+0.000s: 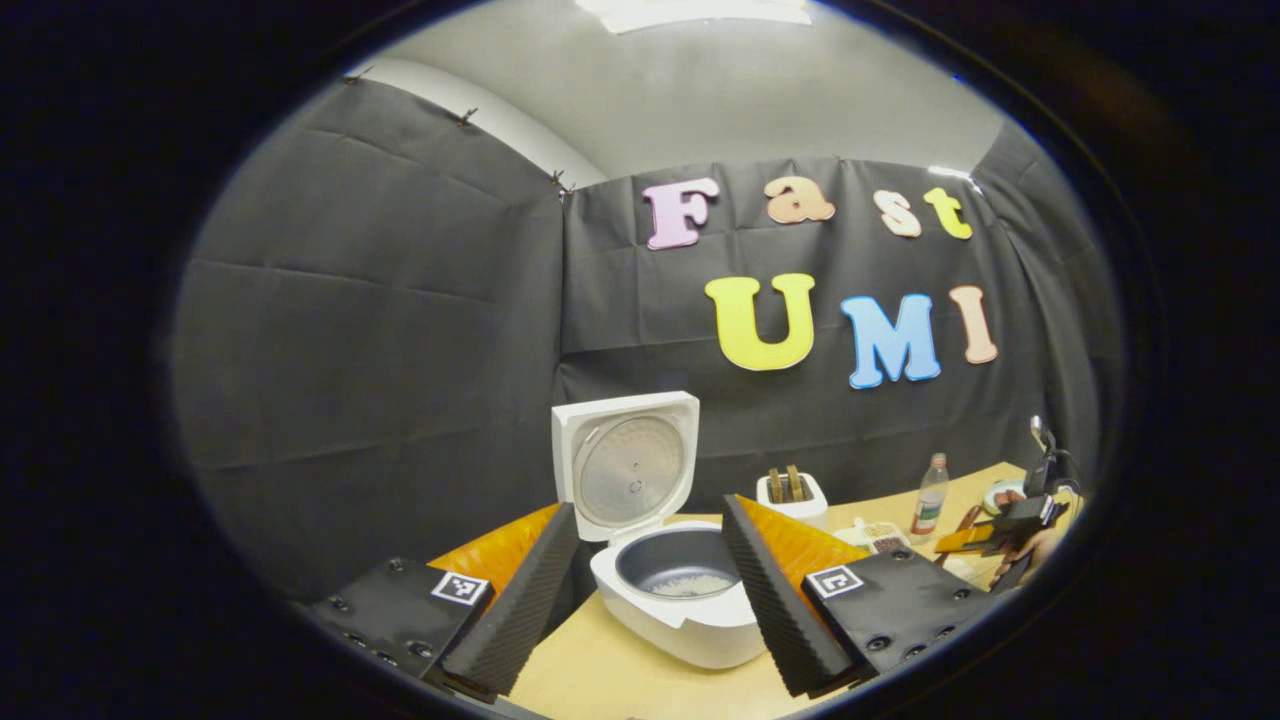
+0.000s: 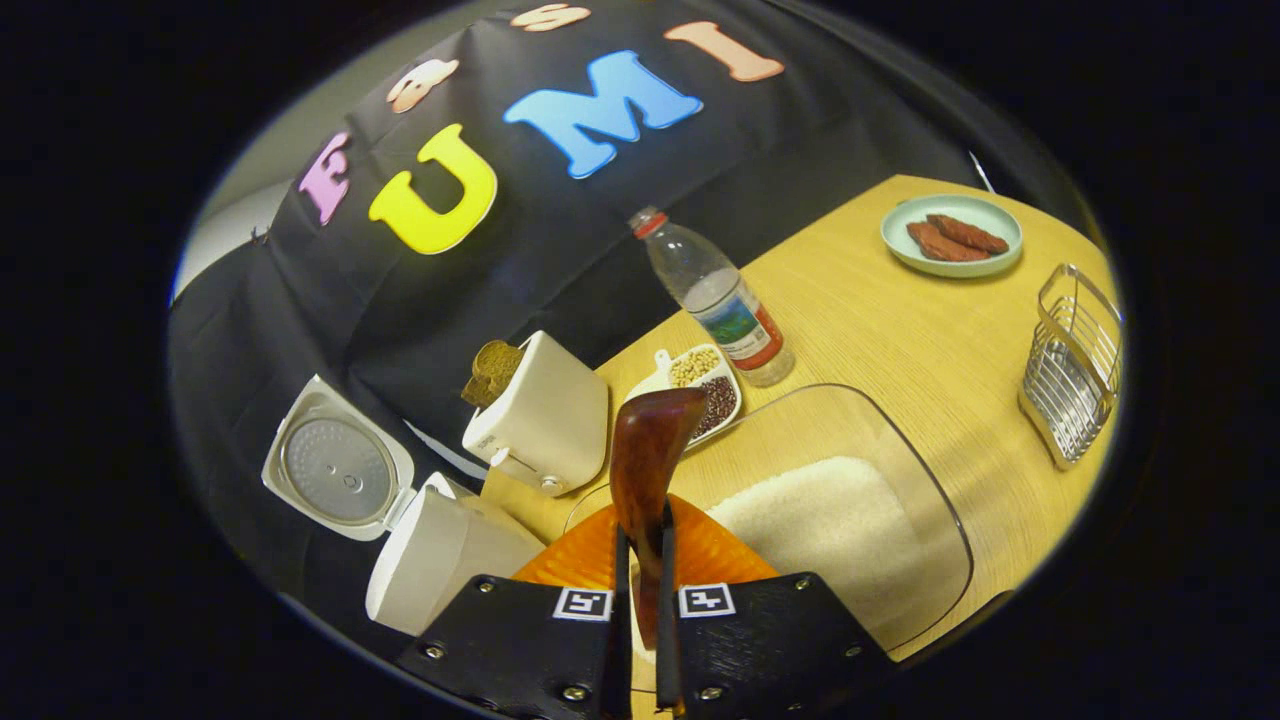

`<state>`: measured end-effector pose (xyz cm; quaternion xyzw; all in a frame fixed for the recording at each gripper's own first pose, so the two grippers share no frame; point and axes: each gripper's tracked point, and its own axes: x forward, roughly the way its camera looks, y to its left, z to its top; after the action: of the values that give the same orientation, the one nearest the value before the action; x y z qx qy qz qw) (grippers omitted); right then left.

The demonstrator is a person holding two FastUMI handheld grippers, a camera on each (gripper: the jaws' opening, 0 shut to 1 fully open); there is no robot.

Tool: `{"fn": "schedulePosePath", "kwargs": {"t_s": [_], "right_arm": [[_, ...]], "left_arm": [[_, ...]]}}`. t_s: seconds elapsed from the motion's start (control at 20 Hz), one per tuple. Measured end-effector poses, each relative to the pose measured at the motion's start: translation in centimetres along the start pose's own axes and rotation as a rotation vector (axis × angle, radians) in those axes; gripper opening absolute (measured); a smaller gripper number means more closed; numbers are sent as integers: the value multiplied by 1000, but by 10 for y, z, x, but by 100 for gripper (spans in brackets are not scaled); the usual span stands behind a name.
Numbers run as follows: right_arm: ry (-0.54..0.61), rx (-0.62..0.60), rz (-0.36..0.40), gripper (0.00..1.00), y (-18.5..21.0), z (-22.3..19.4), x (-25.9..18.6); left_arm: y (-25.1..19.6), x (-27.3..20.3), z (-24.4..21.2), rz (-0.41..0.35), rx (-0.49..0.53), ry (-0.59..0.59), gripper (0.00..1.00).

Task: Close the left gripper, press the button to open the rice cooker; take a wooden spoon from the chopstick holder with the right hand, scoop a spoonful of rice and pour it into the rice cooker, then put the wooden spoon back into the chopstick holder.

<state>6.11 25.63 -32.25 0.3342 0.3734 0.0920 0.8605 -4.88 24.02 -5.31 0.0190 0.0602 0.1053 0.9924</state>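
Observation:
The white rice cooker (image 1: 690, 615) stands with its lid (image 1: 625, 465) raised, and a little rice lies in its dark inner pot (image 1: 680, 572). My left gripper (image 1: 650, 600) hovers just in front of it, open, with nothing between the fingers. My right gripper (image 2: 641, 560) is shut on the handle of a brown wooden spoon (image 2: 650, 440), which points up and away, held above a clear container of white rice (image 2: 830, 520). The cooker (image 2: 430, 550) lies to the lower left there. A wire chopstick holder (image 2: 1075, 365) stands at the far right.
A white toaster (image 2: 545, 415) with bread slices sits between cooker and rice container. Behind are a small dish of beans (image 2: 700, 385), a water bottle (image 2: 720, 300) and a green plate (image 2: 950, 262) with sausages. The right gripper and its hand (image 1: 1010, 530) appear far right.

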Motion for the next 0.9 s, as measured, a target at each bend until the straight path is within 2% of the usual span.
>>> {"fn": "schedulePosePath", "kwargs": {"t_s": [0.1, 0.2, 0.25, 0.3, 0.35, 0.5, 0.55, 0.6, 0.65, 0.9], "right_arm": [[2, 51, -1, 10, -6, 4, -5], [-1, 78, 7, 10, -8, 10, -10], [-6, 89, 11, 10, -8, 14, -13], [-9, 101, 14, 10, -9, 21, -15], [-18, 113, 18, 10, -9, 26, -19], [-49, 158, 36, 10, -6, 48, -27], [-57, 170, 44, 10, -4, 54, -29], [-60, 187, 52, 10, -1, 60, -32], [-64, 206, 63, 10, 3, 65, -34], [-65, 264, 121, 10, 33, 81, -44]], "left_arm": [[-3, -3, 1, 3, -2, -1, 100], [-7, -7, 3, 2, 6, -6, 95], [-8, -9, 5, 2, 10, -9, 99], [-11, -9, 5, 1, 10, -10, 99], [-13, -11, 6, -2, 8, -11, 94], [-17, -13, 6, -6, 13, -13, 94], [-17, -13, 7, -7, 13, -16, 94], [-16, -14, 8, -7, 11, -14, 99], [-14, -15, 7, -7, 7, -15, 94], [-2, -17, 4, 8, -4, -10, 94]]}}
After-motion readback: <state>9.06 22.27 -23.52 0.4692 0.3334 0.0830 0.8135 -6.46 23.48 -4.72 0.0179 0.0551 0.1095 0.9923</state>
